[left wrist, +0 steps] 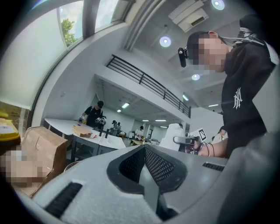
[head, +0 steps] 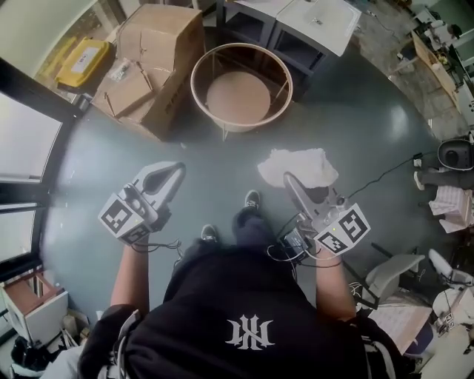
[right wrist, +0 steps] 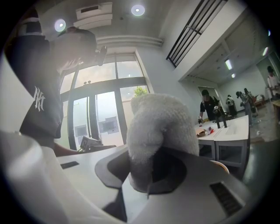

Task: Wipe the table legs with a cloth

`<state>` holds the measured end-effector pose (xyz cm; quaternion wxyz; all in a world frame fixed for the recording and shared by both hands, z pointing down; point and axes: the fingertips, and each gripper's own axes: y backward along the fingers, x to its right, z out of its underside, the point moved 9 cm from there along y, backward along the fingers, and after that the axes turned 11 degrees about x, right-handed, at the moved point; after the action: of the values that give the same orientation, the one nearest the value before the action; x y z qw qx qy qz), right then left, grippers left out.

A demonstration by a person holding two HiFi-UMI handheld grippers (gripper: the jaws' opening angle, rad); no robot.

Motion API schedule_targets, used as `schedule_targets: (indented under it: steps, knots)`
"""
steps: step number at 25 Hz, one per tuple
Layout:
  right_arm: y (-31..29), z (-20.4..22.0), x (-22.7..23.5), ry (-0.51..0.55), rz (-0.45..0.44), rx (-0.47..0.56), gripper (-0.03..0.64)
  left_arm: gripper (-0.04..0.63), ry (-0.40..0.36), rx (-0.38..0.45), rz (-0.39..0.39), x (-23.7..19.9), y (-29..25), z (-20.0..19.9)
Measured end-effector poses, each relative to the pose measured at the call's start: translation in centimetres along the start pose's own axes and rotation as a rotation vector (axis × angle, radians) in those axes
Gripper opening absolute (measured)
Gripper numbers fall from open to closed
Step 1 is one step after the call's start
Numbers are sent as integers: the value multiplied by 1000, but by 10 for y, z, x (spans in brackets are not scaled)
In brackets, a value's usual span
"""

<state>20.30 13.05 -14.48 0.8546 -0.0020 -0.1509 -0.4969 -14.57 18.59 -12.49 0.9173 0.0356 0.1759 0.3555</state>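
Note:
A white cloth hangs bunched from my right gripper, which is shut on it; in the right gripper view the cloth fills the space between the jaws. My left gripper is shut with nothing in it, its jaws pressed together. Both are held above the grey floor, in front of the person's feet. A small round table with thin metal legs stands ahead, seen from above, roughly a gripper's length beyond both grippers.
Cardboard boxes lie left of the round table, with a yellow case farther left. White desks stand behind it. A glass wall runs along the left. Chairs and cables crowd the right side.

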Motion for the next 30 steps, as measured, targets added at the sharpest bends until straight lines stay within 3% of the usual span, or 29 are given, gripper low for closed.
schedule_targets:
  steps: [9, 13, 19, 30]
  knots:
    - [7, -27, 119, -20, -122, 8, 80, 5, -114, 4, -17, 7, -127, -3]
    - [1, -31, 162, -35, -160, -2, 80, 5, -128, 11, -52, 6, -159, -3]
    - [-19, -35, 198, -35, -263, -13, 80, 5, -143, -17, -112, 3, -188, -3]
    - [-26, -29, 230, -78, -321, -3, 80, 5, -198, -93, -118, 10, -226, -9]
